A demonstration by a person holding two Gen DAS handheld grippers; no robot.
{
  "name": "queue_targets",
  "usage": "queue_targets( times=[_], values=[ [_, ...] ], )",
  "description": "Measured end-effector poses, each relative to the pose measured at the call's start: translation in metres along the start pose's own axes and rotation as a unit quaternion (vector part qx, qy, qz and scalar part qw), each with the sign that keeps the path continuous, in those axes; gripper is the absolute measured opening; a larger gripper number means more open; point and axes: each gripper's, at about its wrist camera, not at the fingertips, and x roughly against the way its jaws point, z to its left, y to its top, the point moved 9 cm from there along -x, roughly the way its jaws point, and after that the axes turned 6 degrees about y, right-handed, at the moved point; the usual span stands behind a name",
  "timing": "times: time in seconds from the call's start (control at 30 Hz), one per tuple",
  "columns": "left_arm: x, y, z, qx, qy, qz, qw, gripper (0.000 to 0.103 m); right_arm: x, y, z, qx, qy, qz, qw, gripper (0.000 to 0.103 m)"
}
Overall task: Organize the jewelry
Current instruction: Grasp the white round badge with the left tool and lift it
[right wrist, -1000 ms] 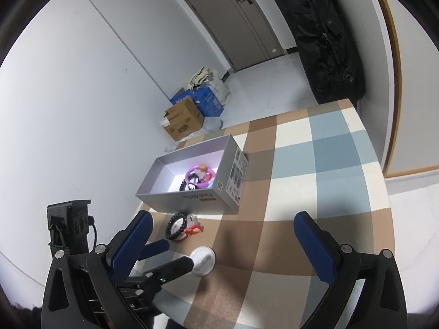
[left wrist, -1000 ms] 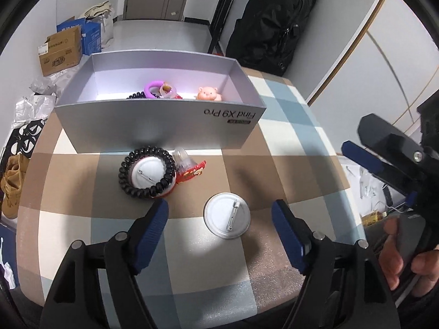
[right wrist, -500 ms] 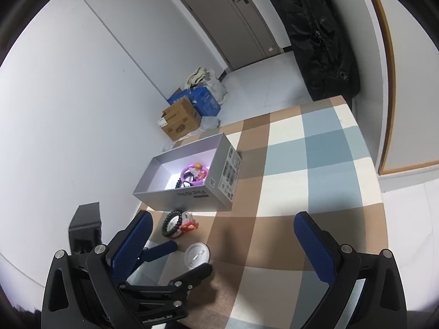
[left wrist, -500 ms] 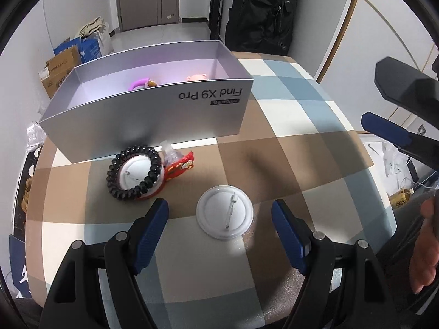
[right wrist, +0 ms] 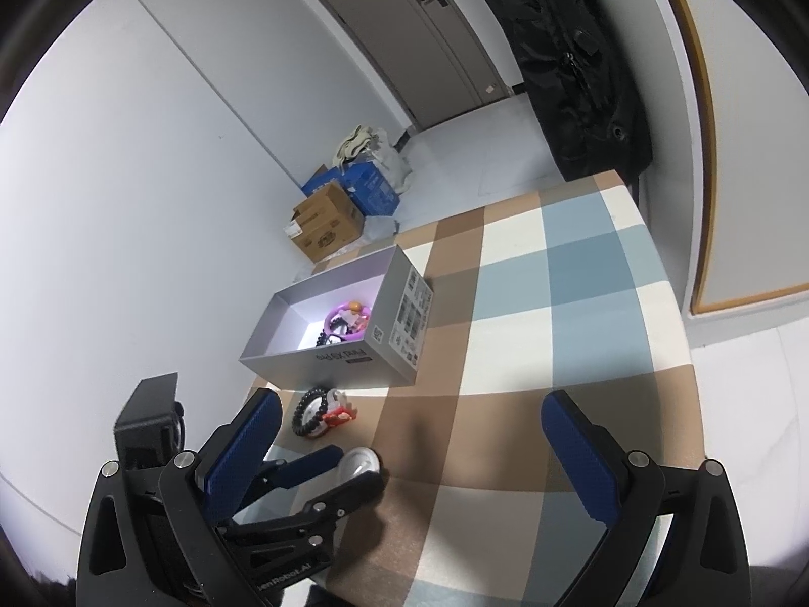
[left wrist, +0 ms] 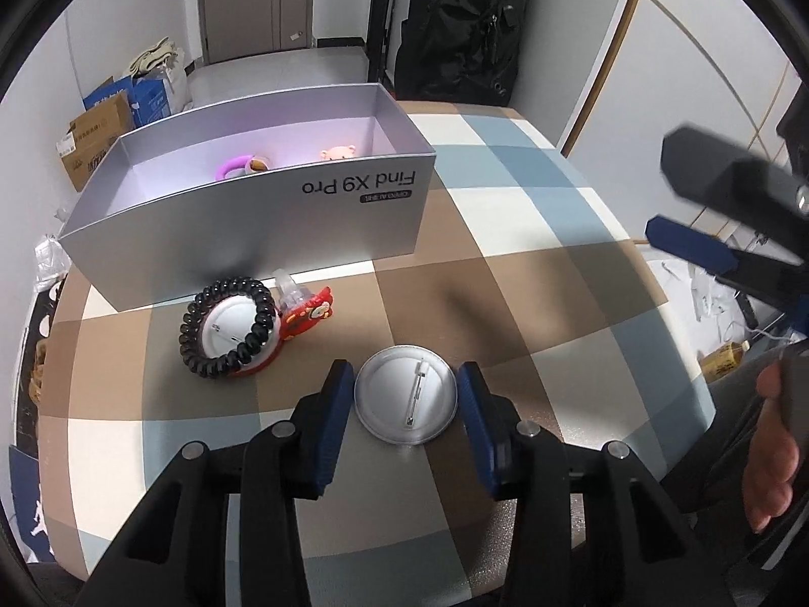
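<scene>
Checked tablecloth (left wrist: 510, 232), grey box (left wrist: 242, 232) far left. L wrist view: left gripper (left wrist: 404, 399) jaws just closing round pin badge (left wrist: 407, 393), blue pads at its edges, contact unclear. R wrist view: right gripper (right wrist: 409, 435) spread wide, nothing between; badge near left.

A black backpack (left wrist: 457, 25) leans by the door (left wrist: 258, 0), cardboard boxes (right wrist: 328, 222) nearby.
</scene>
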Motion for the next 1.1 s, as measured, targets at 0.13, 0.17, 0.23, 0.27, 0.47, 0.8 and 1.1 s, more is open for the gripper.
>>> queue_targets(
  times=[0.13,0.17,0.23,0.27,0.47,0.8,1.1],
  values=[
    [0.006,0.006,0.01,0.026,-0.011,-0.01,0.9996,0.037,-0.003,-0.003,0.0,0.006,-0.009,0.008,1.0,0.103],
    [0.007,0.009,0.014,0.035,-0.014,-0.013,0.9992,0.037,-0.004,-0.005,0.0,0.007,-0.011,0.01,1.0,0.103],
    [0.012,0.012,0.024,0.06,-0.023,-0.02,0.9977,0.037,-0.007,-0.007,-0.001,0.007,-0.015,0.015,1.0,0.103],
    [0.015,0.014,0.03,0.076,-0.029,-0.024,0.9964,0.037,-0.009,-0.008,-0.001,0.008,-0.018,0.018,1.0,0.103],
    [0.03,0.026,0.063,0.15,-0.059,-0.047,0.9858,0.037,-0.024,-0.021,0.012,0.038,-0.011,0.049,0.998,0.103],
    [0.038,0.041,0.097,0.23,-0.085,-0.078,0.9664,0.037,-0.056,-0.048,0.044,0.104,-0.004,0.098,0.99,0.083],
    [0.04,0.042,0.111,0.237,-0.1,-0.083,0.9628,0.037,-0.085,-0.055,0.055,0.122,-0.013,0.122,0.985,0.053]
  ],
)
